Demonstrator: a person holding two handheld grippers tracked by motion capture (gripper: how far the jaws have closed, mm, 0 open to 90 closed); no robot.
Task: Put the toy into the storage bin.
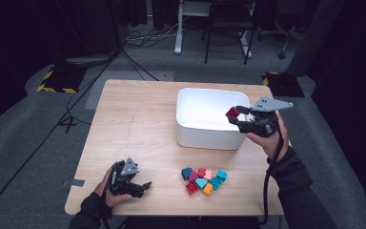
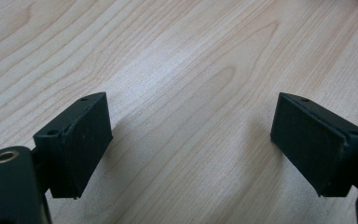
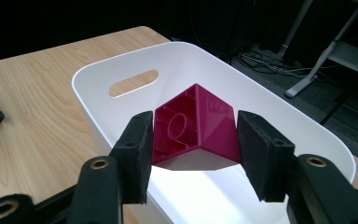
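We see the magenta brick (image 3: 196,128) clamped between the jaws of the right gripper (image 1: 240,118), its hollow underside turned toward that gripper's camera, held above the open white bin (image 3: 279,121). Just under the jaws the bin's floor looks bare, though the brick and the near wall hide part of it. A slot handle (image 3: 133,82) pierces the wall beyond the jaws.

The bin stands on a pale wooden table (image 1: 133,124). Well apart from the right jaws, toward the person's edge, lies a heap of coloured bricks (image 1: 204,180); their exact shapes are hard to make out.

The left gripper (image 1: 140,187) rests low by the near edge, its jaws spread wide with bare wood grain between them.

Around the table we see grey floor, trailing cables (image 1: 143,36) and chair legs in a dark room.
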